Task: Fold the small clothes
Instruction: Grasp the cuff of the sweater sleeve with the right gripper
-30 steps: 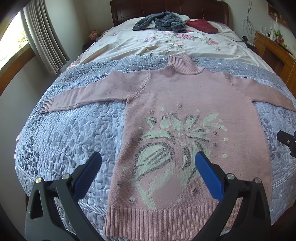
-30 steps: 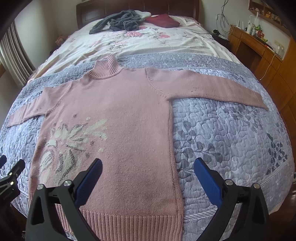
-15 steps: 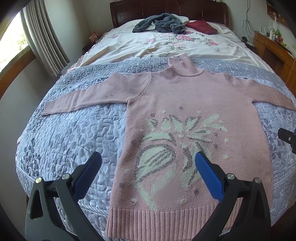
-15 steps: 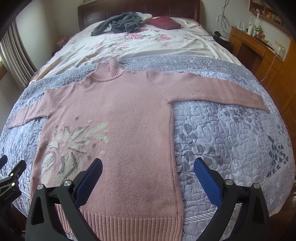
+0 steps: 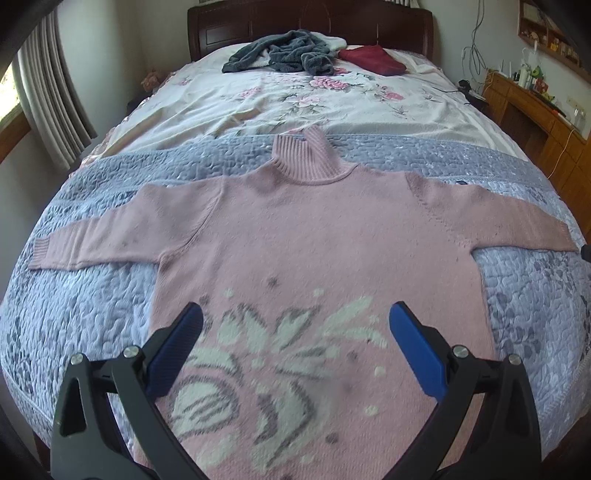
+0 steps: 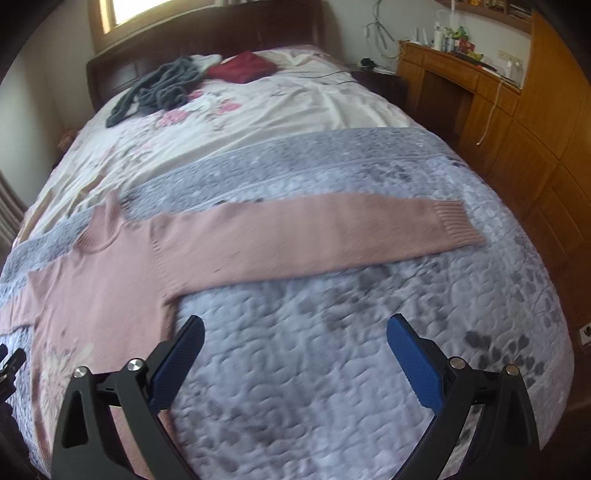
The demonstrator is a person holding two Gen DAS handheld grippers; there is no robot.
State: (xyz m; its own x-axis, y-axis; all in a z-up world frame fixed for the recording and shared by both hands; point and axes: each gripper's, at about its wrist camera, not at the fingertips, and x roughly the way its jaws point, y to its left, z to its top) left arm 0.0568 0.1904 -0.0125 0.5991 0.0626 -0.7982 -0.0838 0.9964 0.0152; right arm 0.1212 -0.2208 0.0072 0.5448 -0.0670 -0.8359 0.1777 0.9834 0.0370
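Pink sweater (image 5: pixel 314 236) spread flat across frame centre on grey quilt (image 6: pixel 332 369). Left gripper (image 5: pixel 295 325) and right gripper (image 6: pixel 295 332), lower frame, both spread apart, empty

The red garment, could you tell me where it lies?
The red garment lies at the bed's head, right of the grey garment, in both views.

A dark wooden headboard (image 5: pixel 310 22) closes the top of the frame, against pale walls. Grey curtains (image 5: pixel 51 92) hang at upper left beside a bright window (image 5: pixel 7 88). At right stands a honey-coloured wooden cabinet (image 6: pixel 517 122), its top crowded with what look like small bottles.
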